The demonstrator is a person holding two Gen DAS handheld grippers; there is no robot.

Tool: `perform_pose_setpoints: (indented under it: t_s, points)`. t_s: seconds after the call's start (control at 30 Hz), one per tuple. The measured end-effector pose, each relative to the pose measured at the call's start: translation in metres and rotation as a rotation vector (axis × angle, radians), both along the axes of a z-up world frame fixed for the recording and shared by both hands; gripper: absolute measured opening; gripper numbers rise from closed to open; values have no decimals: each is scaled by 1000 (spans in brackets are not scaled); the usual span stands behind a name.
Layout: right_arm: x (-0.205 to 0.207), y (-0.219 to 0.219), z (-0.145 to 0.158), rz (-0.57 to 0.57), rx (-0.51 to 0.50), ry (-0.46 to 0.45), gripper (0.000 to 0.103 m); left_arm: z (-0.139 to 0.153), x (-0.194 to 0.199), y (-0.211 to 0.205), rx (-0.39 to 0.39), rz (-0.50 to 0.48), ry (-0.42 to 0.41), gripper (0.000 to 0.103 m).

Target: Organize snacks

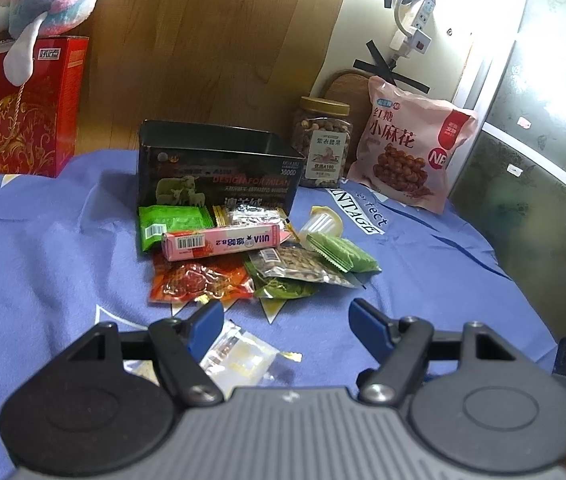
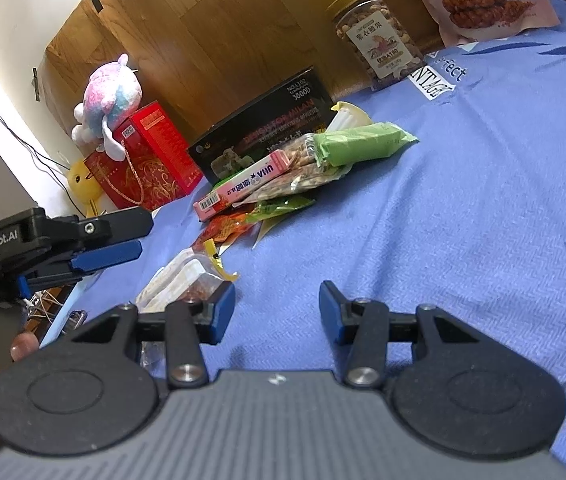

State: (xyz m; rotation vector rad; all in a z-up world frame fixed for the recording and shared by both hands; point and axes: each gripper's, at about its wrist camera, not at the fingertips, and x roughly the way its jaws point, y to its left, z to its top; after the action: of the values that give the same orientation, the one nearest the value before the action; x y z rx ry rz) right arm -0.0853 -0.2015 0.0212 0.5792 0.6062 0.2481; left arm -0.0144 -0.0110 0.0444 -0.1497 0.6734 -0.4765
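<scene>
Left gripper (image 1: 286, 322): blue fingers apart, empty, hovering over the blue cloth (image 1: 423, 280) near a clear wafer packet (image 1: 235, 356); right gripper (image 2: 277, 306): likewise parted, empty, low over bare cloth. Snack pile (image 1: 243, 256), topped by a pink candy box (image 1: 223, 243), lies heaped against the near wall of the open black tin (image 1: 219, 168), presumably its destination. Far right: nut jar (image 1: 321, 140), pink snack bag (image 1: 411, 144); far left: red gift box (image 1: 23, 108); nothing blocks the approach.

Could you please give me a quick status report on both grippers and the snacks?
Left gripper open, empty. Right gripper open, empty. Snack pile loose before black tin; clear packet by left fingers. Nothing blocking.
</scene>
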Motion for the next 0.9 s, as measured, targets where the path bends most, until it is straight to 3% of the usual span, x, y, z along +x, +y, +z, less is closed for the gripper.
perform_pose_setpoints:
  t_s: [0.33, 0.6, 0.77, 0.9]
  points:
    - [2, 4, 0, 19, -24, -4, 50, 2, -4, 13, -18, 25, -16, 71]
    - [0, 3, 9, 26, -59, -42, 50, 8, -7, 54, -26, 140, -4, 71]
    - [3, 26, 9, 141, -106, -48, 52, -10, -4, 71, -26, 167, 78, 71]
    - [12, 49, 13, 246, -166, -67, 62, -24, -1, 73, -20, 156, 129, 74]
